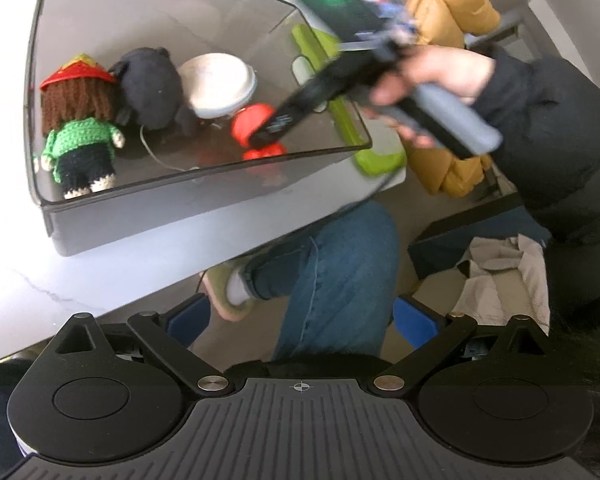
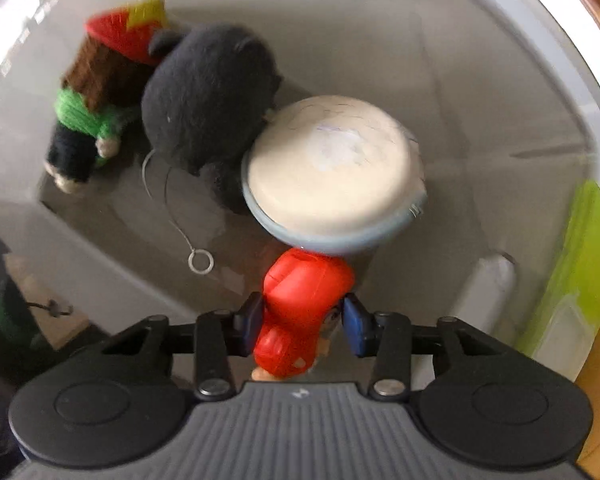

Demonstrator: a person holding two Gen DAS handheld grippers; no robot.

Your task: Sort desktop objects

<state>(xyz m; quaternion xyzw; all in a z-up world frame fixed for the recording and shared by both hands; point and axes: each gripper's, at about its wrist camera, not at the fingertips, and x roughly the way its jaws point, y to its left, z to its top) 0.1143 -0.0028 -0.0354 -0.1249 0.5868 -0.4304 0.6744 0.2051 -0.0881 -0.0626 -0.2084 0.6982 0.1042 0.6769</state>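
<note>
A grey translucent bin [image 1: 204,172] on the white table holds a crochet doll [image 1: 80,120] [image 2: 96,96] with a red hat, a black plush [image 1: 152,88] [image 2: 208,96] and a round cream lidded tub [image 1: 220,84] [image 2: 332,168]. My right gripper [image 2: 304,320] [image 1: 266,132] points down into the bin [image 2: 100,240]. Its blue pads sit against both sides of a red plastic toy [image 2: 300,304] [image 1: 252,120] just in front of the tub. My left gripper [image 1: 302,320] hangs off the table's near edge, jaws wide apart, with nothing between them.
A lime green case [image 1: 376,160] [image 2: 580,260] lies outside the bin's right wall. A thin cord with a ring [image 2: 200,262] trails on the bin floor. A person's jeans leg [image 1: 332,264] is below my left gripper. A yellow jacket [image 1: 452,0] hangs behind.
</note>
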